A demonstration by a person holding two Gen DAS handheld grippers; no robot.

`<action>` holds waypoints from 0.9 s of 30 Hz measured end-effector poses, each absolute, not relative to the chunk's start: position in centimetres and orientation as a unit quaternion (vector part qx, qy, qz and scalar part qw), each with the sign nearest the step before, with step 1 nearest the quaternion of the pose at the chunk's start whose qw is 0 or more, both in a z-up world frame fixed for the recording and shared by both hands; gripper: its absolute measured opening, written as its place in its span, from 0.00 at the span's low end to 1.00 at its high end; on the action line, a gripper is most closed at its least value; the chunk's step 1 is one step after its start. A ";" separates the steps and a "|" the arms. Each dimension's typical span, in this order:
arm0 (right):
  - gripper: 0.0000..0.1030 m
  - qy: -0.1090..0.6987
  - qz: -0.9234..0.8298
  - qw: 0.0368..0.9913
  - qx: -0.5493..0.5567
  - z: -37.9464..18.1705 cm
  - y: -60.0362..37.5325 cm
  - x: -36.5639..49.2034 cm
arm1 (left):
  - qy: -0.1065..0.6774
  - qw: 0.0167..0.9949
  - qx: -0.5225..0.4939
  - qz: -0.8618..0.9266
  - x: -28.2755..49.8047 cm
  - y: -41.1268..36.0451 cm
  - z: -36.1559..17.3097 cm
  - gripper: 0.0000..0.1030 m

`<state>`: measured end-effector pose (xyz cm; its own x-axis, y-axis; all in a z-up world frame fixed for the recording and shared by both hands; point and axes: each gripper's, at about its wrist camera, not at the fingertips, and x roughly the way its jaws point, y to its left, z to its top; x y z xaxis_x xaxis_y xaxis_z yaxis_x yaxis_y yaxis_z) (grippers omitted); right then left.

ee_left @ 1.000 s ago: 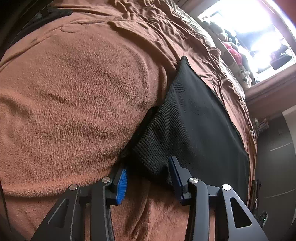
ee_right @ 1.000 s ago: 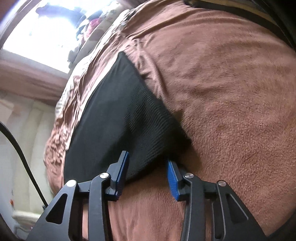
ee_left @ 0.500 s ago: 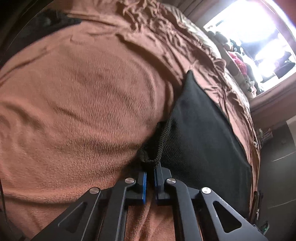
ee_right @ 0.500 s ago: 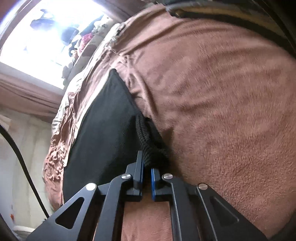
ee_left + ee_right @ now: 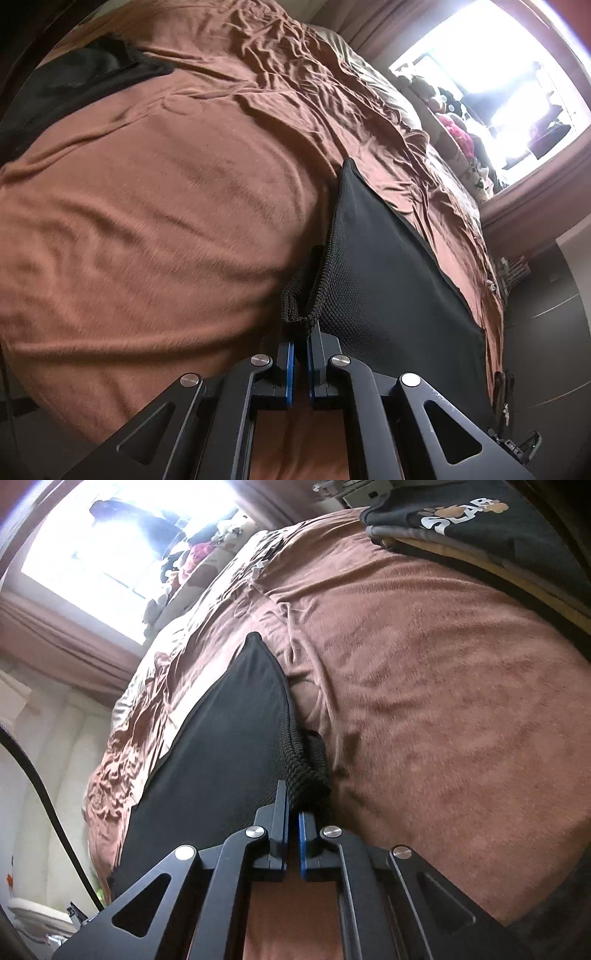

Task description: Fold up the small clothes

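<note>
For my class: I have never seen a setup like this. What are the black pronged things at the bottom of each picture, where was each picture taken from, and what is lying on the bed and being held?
The black prongs are handheld two-finger grippers; a person carries one in each hand. Each has a wide-angle camera looking forward along its fingers, so one picture is the left gripper's view and the other the right's.

Below lies a bed covered with a brown blanket. On it is a black knitted garment. The left gripper is shut on one near corner of its ribbed edge, and the right gripper is shut on the other corner, with the pinched edge bunched up above the blue pads. A dark printed shirt lies further back, near a bright window.
</note>
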<state>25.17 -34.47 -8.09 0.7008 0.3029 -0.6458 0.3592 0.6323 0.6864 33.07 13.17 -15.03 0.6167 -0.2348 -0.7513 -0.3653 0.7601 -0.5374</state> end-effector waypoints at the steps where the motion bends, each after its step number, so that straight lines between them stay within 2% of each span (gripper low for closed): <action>1: 0.00 0.387 -0.017 0.817 0.427 -7.8 -34.5 25.1 | 0.436 0.830 -0.346 0.039 32.6 13.3 -15.2 0.05; 15: 0.00 0.393 -0.022 0.820 0.416 -7.2 -35.0 19.9 | 0.432 0.824 -0.366 0.027 27.4 14.1 -16.0 0.05; 24: 0.02 0.438 -0.018 0.812 0.386 -6.8 -34.7 20.6 | 0.442 0.801 -0.404 0.020 26.9 14.6 -18.1 0.06; 26: 0.05 0.439 -0.018 0.817 0.374 -6.1 -34.6 20.6 | 0.446 0.796 -0.409 0.020 27.0 14.4 -18.4 0.11; 27: 0.06 0.440 -0.020 0.819 0.368 -5.8 -34.7 20.6 | 0.448 0.796 -0.407 0.022 27.0 14.3 -18.5 0.18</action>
<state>20.58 -34.68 -5.78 0.6123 0.2913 -0.7351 0.3560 0.7286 0.5852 26.98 14.29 -18.51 0.5969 -0.3306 -0.7310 -0.3993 0.6679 -0.6281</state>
